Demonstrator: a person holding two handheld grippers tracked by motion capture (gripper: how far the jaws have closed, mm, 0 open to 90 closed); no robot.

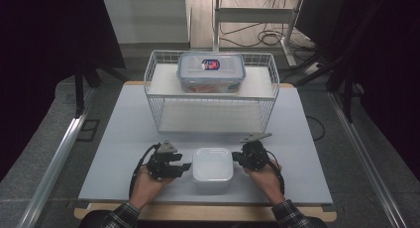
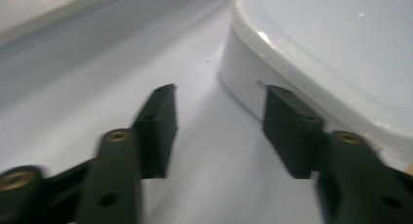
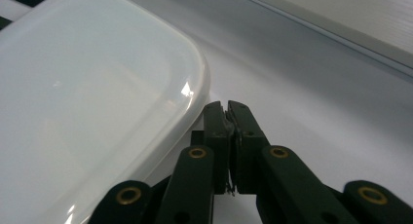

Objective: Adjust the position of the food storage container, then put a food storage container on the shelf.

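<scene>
The lidded box's (image 1: 211,72) red-and-blue label is unreadable. On the table (image 1: 124,139), the white dish (image 1: 213,164) lies between the left gripper (image 1: 184,166), fingers spread beside it, and the right gripper (image 1: 236,158), fingers pressed together.

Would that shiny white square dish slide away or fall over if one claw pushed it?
The white dish would probably slide rather than tip: it sits low and wide on the smooth table. Its glossy surface suggests a slippery hold. It looks stiff, maybe ceramic, so it may be heavy and breakable.
</scene>
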